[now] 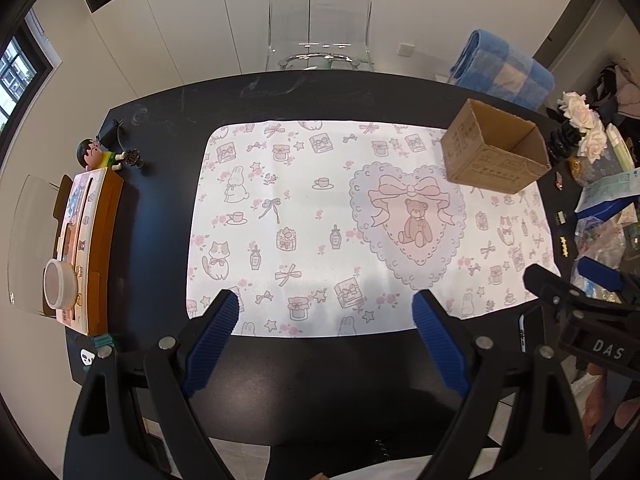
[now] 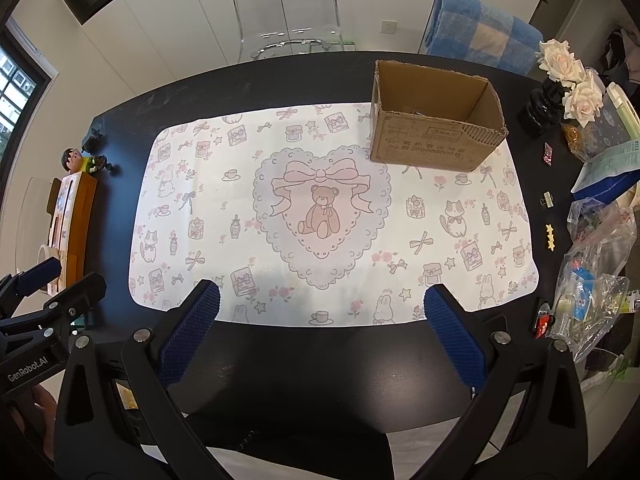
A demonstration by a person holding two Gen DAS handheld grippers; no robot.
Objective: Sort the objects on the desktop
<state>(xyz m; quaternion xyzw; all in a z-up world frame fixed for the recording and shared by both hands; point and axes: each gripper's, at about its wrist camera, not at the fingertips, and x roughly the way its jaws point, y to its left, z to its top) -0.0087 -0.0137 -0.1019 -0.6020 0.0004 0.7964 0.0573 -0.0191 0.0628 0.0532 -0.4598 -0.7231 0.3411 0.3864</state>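
Note:
An open cardboard box (image 1: 496, 152) (image 2: 434, 120) stands at the far right of a white mat printed with a teddy-bear heart (image 1: 320, 220) (image 2: 320, 208). Small loose items lie on the black table right of the mat: a binder clip (image 2: 547, 199), a yellow star clip (image 2: 549, 236) and a small dark red packet (image 2: 548, 153). My left gripper (image 1: 326, 312) is open and empty above the mat's near edge. My right gripper (image 2: 320, 304) is open and empty above the near edge too, and shows at the right edge of the left wrist view (image 1: 576, 292).
A wooden holder (image 1: 94, 248) with cards and a tape roll (image 1: 59, 283) stands at the left, with a small figurine (image 1: 93, 154) behind it. Roses in a black vase (image 2: 560, 80), plastic bags (image 2: 592, 280) and papers crowd the right edge. A clear chair (image 2: 286, 8) stands behind the table.

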